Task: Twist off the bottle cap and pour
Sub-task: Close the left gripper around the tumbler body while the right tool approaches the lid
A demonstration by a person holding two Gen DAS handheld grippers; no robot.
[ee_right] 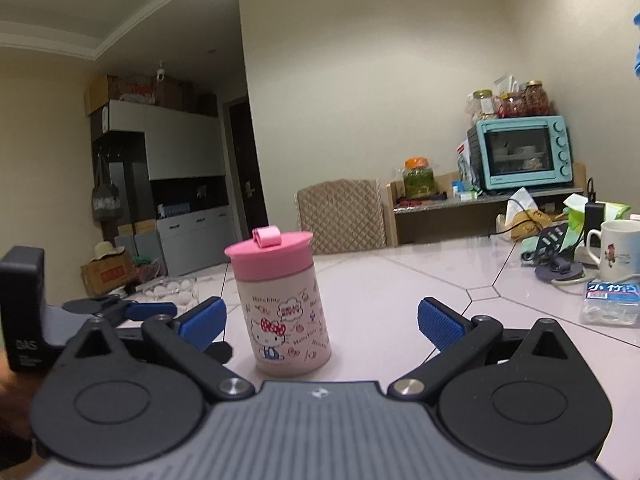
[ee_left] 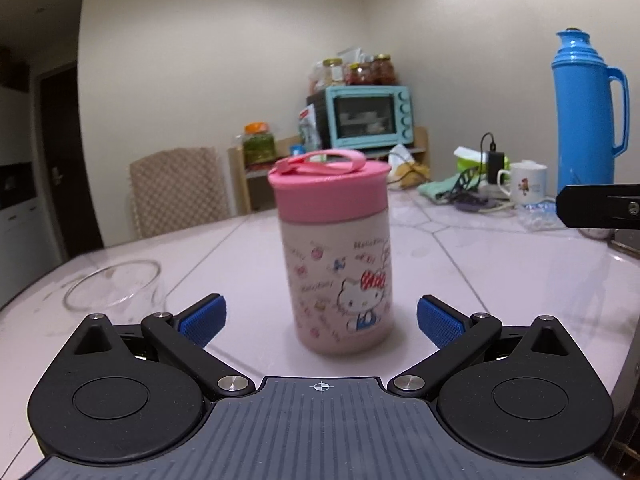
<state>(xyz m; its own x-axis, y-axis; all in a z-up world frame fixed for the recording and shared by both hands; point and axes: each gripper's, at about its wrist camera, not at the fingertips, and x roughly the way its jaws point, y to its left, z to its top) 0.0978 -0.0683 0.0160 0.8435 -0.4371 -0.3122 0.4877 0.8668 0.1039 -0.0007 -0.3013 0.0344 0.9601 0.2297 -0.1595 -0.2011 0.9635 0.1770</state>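
A pale pink cartoon-cat bottle (ee_left: 340,288) (ee_right: 286,320) stands upright on the table, with its pink screw cap (ee_left: 330,196) (ee_right: 270,258) and loop strap on. My left gripper (ee_left: 322,320) is open, its blue pads just short of the bottle's lower body on either side. My right gripper (ee_right: 322,324) is open too, a little back from the bottle, which stands left of its centre line. In the right wrist view the left gripper (ee_right: 152,314) reaches in from the left. A clear glass bowl (ee_left: 114,286) (ee_right: 172,290) sits left of the bottle.
The pale tiled table (ee_left: 500,264) holds a white mug (ee_left: 528,182) (ee_right: 618,246), a tall blue thermos (ee_left: 586,112), cables, a charger and a plastic packet (ee_right: 610,304) at the right. A chair back (ee_left: 178,192) and a shelf with a teal oven (ee_right: 524,152) stand behind.
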